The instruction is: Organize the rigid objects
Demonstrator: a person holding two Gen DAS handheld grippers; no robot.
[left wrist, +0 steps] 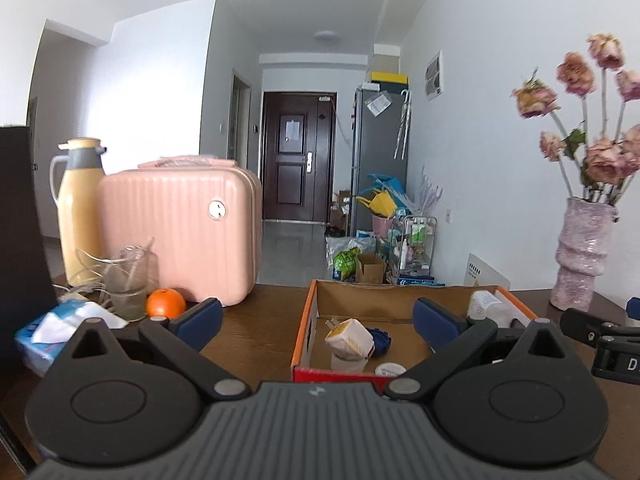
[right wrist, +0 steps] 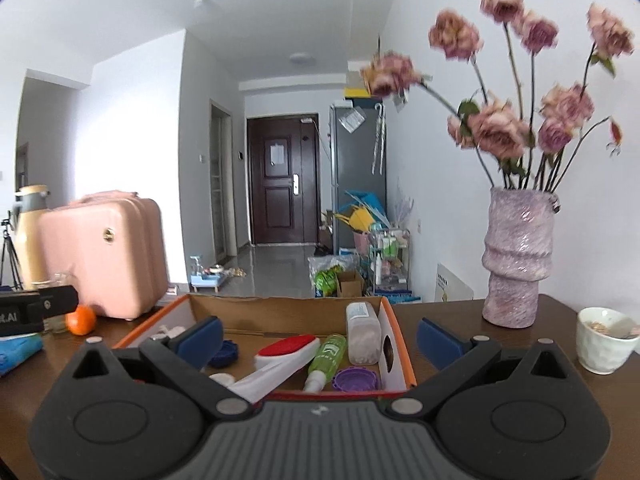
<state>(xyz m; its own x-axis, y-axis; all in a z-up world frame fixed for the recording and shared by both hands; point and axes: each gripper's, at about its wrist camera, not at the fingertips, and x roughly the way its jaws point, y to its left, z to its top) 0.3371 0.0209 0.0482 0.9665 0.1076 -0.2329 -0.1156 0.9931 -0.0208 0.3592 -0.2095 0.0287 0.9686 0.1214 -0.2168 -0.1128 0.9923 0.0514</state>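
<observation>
Two open grippers hang over a dark brown wooden table [right wrist: 460, 320] in a white-walled room, with a hallway running back to a dark door [right wrist: 282, 180] and a grey fridge [right wrist: 356, 172] beside it. On the table's left stands a pink case [left wrist: 180, 236], upright, with a cream thermos [left wrist: 78, 208] just behind its left side. At the right stands a lilac vase [right wrist: 518, 258] of dried pink roses [right wrist: 500, 128].

Between them lies the cardboard box [right wrist: 394, 344], orange-edged and open at the top, its long axis running across the table. Inside it a clear bottle [right wrist: 362, 332] of white pellets lies by the right wall, pointing away from the camera. A green spray bottle [right wrist: 326, 360] lies next to it, nozzle toward the camera. A white brush with a red top [right wrist: 286, 354] lies slantwise, handle toward the near left. A purple cap [right wrist: 355, 379] sits in the near right corner, a blue cap [right wrist: 224, 354] to the left. In the left wrist view a white plug [left wrist: 350, 340] rests tilted on a small jar, prongs up and left.

A white cup [right wrist: 606, 338] stands at the far right, an orange [left wrist: 165, 303] by the case, a glass [left wrist: 128, 284] and a tissue pack [left wrist: 48, 328] to the left.

The left gripper [left wrist: 318, 320] is spread wide with nothing between its pads; the right gripper [right wrist: 320, 340] is likewise released, above the box's near edge.
</observation>
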